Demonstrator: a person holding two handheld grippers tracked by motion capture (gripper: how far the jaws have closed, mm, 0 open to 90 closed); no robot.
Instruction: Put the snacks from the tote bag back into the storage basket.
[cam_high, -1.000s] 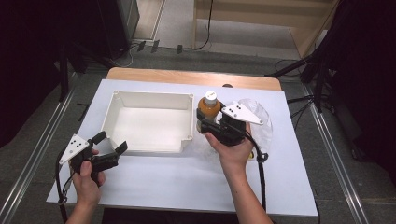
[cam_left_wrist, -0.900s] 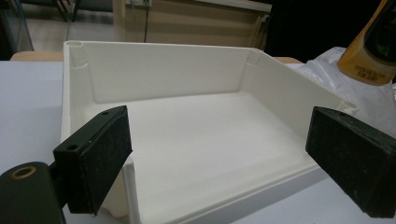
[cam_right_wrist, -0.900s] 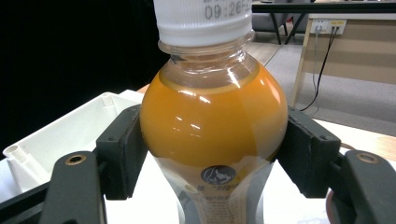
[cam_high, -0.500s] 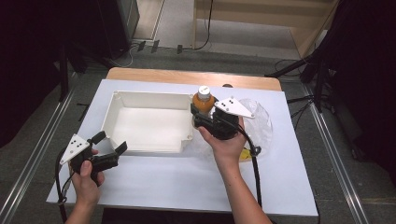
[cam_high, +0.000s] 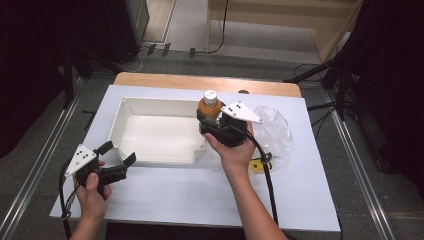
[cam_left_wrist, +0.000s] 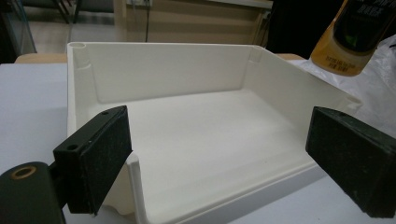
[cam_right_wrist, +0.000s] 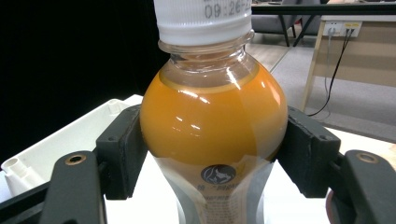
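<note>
Since the earlier frames, the bottle (cam_high: 210, 104) has been carried leftward from beside the plastic bag (cam_high: 274, 131) to the right wall of the white tray (cam_high: 126, 116), clamped in the right gripper (cam_high: 209, 119). In the right gripper view, the bottle (cam_right_wrist: 212, 126) is seen upright, filled with orange drink and topped by a white cap (cam_right_wrist: 202, 21), with both black pads pressed against its bulging sides. From above it is seen over the tray's back right corner; whether it is lifted clear of the rim cannot be told. The left gripper (cam_high: 120, 156) is kept at the tray's near left corner, its jaws spread wide with nothing held. In the left gripper view, the tray (cam_left_wrist: 177, 74) is seen between those jaws, and the bottle (cam_left_wrist: 357, 35) is seen hanging above its far right wall.
</note>
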